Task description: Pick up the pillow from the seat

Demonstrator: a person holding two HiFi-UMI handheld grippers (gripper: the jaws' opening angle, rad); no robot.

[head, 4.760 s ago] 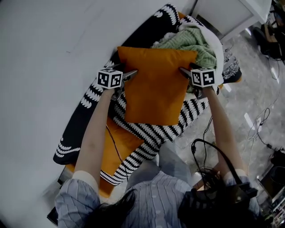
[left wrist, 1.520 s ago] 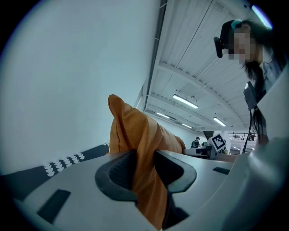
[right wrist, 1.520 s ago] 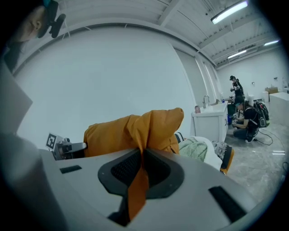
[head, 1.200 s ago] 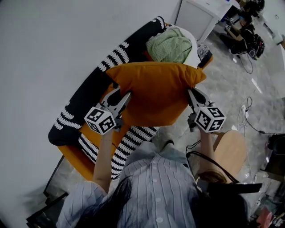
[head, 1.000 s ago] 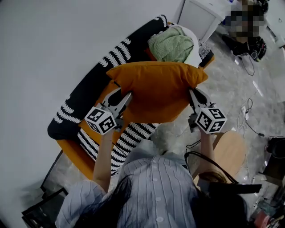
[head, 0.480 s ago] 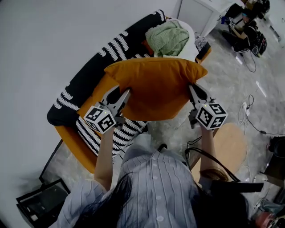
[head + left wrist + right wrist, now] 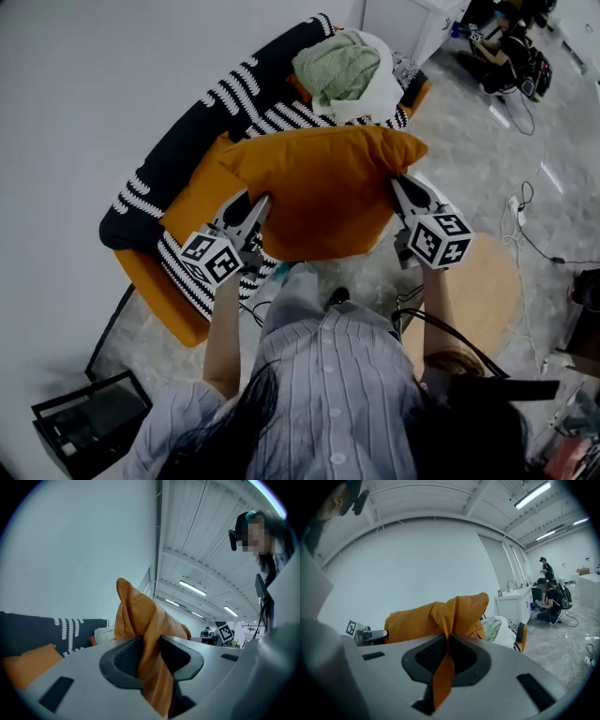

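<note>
The orange pillow (image 7: pixel 323 187) hangs in the air in front of the person, clear of the orange seat (image 7: pixel 187 202). My left gripper (image 7: pixel 260 201) is shut on the pillow's left edge, and its fabric (image 7: pixel 151 667) is bunched between the jaws. My right gripper (image 7: pixel 395 183) is shut on the pillow's right edge, pinching a thin fold of cloth (image 7: pixel 443 667). In the right gripper view the pillow (image 7: pixel 436 616) stretches across to the left gripper (image 7: pixel 370 633).
A black and white patterned throw (image 7: pixel 178 150) covers the seat back. A green and white bundle of cloth (image 7: pixel 345 70) lies at the seat's far end. A round wooden stool (image 7: pixel 487 291) stands at the right, cables run over the grey floor, and people sit by a white cabinet (image 7: pixel 518 603).
Both grippers have drawn back from the seat with the pillow between them. More of the bare orange seat cushion shows behind the pillow now.
</note>
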